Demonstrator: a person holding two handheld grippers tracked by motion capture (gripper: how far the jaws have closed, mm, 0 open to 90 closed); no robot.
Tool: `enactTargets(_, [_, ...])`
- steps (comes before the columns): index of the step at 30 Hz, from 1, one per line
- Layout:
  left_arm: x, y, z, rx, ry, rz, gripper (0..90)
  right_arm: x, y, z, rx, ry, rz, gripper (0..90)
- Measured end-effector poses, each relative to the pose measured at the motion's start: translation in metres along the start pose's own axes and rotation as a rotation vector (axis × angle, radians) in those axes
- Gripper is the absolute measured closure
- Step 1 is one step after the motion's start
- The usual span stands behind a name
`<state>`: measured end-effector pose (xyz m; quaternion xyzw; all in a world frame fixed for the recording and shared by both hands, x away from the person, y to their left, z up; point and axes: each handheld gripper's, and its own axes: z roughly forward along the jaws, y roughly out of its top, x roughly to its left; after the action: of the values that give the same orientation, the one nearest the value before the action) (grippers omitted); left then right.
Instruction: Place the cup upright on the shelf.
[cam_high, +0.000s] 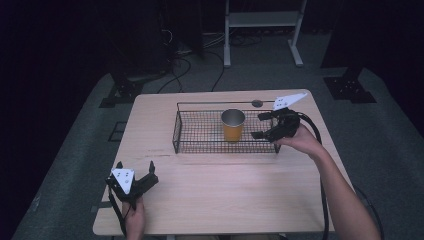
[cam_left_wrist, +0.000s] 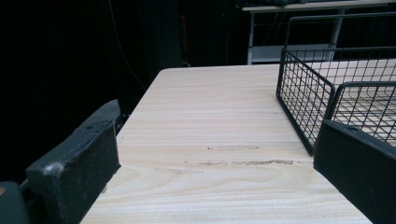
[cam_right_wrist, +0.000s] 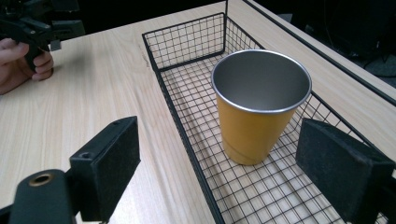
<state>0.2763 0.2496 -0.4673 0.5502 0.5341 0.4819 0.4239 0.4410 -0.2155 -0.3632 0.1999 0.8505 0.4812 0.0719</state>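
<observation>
Light wooden table (cam_high: 215, 200); black wire basket (cam_high: 200, 131) on far half, scuffs on wood before it

The left tool (cam_high: 136, 175) rests low with jaws spread, while the right tool (cam_high: 261, 125), arm extended forward, gapes wide.

Matt metal cup (cam_right_wrist: 254, 107), wire basket (cam_right_wrist: 187, 121), wood table (cam_right_wrist: 93, 93)

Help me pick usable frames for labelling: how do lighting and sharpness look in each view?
High view: table evenly lit, surroundings nearly black, image soft. Left gripper view: wood grain sharp, the near jaws blurred, background dark. Right gripper view: cup and wire basket crisp, a soft sheen inside the cup, basket shadows faint.
</observation>
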Motion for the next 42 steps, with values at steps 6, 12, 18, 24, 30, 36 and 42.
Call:
enactTargets(6, [0.000,0.000,0.000,-0.001,0.001,0.000,0.0,0.002,-0.008,-0.002,0.009,0.016,0.011,12.8])
enactTargets(12, [-0.001,0.000,0.000,-0.001,0.000,0.002,0.0,0.004,-0.016,-0.006,-0.004,0.006,0.011,12.8])
enactTargets(18, [-0.001,0.000,0.000,-0.001,0.001,0.002,0.0,0.008,-0.022,-0.008,-0.014,0.008,0.012,12.8])
enactTargets(24, [-0.001,0.000,0.000,-0.001,0.000,0.003,0.0,0.011,-0.031,-0.011,-0.002,0.017,0.023,12.9])
enactTargets(30, [-0.001,0.000,0.000,0.000,0.001,0.004,0.0,0.016,-0.039,-0.015,-0.018,0.007,0.018,12.9])
enactTargets(36, [-0.001,0.000,0.000,0.000,0.001,0.003,0.0,0.021,-0.046,-0.017,-0.017,0.006,0.019,13.1])
enactTargets(42, [-0.001,0.000,0.000,0.000,0.002,0.003,0.0,0.024,-0.055,-0.021,-0.021,-0.005,0.024,13.1])
